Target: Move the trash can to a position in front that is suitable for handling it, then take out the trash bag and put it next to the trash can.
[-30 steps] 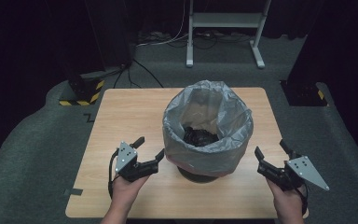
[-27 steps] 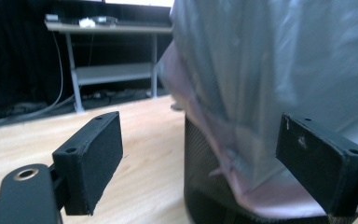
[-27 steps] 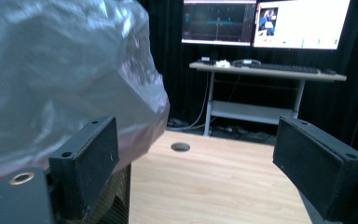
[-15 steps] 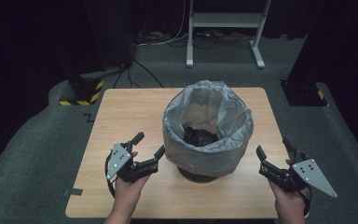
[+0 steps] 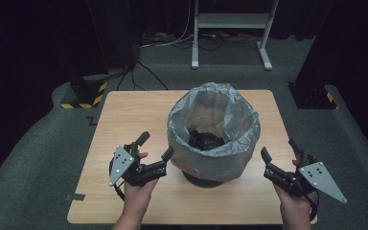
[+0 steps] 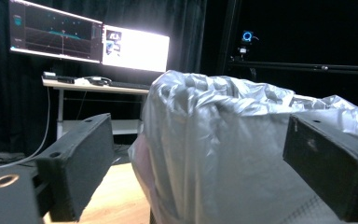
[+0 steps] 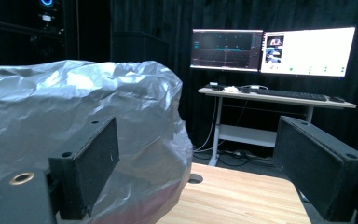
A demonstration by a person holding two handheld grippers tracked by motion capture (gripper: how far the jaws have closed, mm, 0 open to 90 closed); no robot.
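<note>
A round bin lined with a crinkled grey plastic bag (image 5: 213,125) stands on the wooden table (image 5: 124,115); something dark lies at its bottom (image 5: 204,139). My left gripper (image 5: 154,145) is open just left of the bin, its right jaw close to the bag's side. In the left gripper view the bag (image 6: 223,144) rises between the spread jaws. My right gripper (image 5: 280,151) hangs open to the right of the bin, a short gap away. The right gripper view has the bag (image 7: 65,121) behind its left jaw, with bare table (image 7: 242,196) between the jaws.
A white desk frame (image 5: 230,28) stands on the floor behind the table, with cables beside it. A yellow-and-black striped block (image 5: 84,98) lies off the table's far left corner. Two lit monitors (image 7: 270,49) sit on a desk beyond.
Both hands have drawn back toward the table's near edge. The left gripper slid a little left, and both stayed open.
</note>
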